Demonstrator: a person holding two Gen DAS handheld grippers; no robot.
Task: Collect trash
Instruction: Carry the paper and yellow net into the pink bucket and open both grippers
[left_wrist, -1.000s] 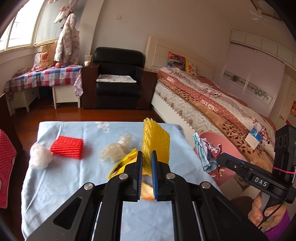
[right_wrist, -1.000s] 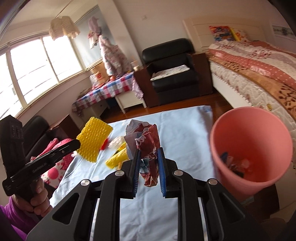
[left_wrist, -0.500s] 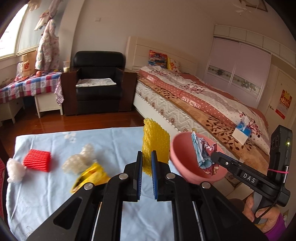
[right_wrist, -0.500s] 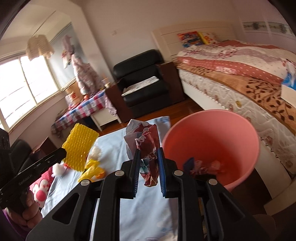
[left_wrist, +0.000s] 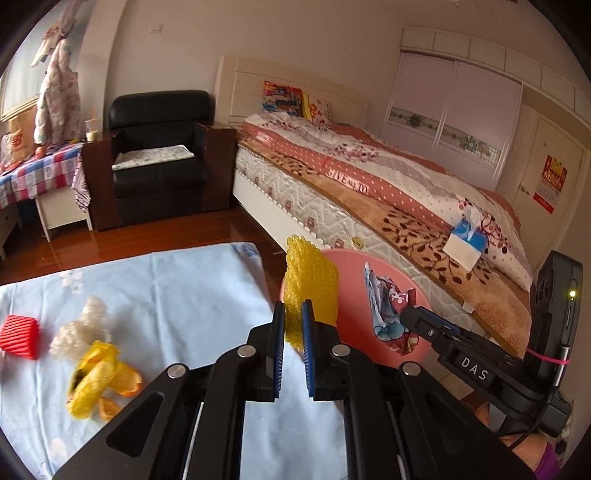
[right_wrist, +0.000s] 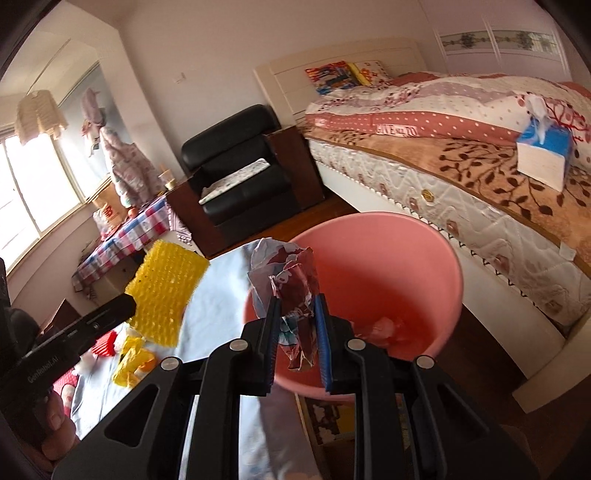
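My left gripper (left_wrist: 293, 325) is shut on a yellow foam net (left_wrist: 312, 291), held upright at the table's right edge beside the pink bin (left_wrist: 406, 291). My right gripper (right_wrist: 297, 323) is shut on a crumpled printed wrapper (right_wrist: 291, 280) and holds it over the near rim of the pink bin (right_wrist: 388, 266), which has some trash inside. The yellow net also shows in the right wrist view (right_wrist: 166, 291), and the wrapper shows in the left wrist view (left_wrist: 384, 314).
On the light blue tablecloth (left_wrist: 177, 280) lie a red foam net (left_wrist: 18, 336), a white fluffy wad (left_wrist: 83, 326) and a yellow wrapper with orange peel (left_wrist: 98, 384). A bed (left_wrist: 388, 192) stands right behind the bin. A black armchair (left_wrist: 159, 155) stands farther back.
Both grippers have moved right towards the pink bin with their loads. The wrapper has gone from over the table to over the bin's rim. The yellow net is now at the table's edge.
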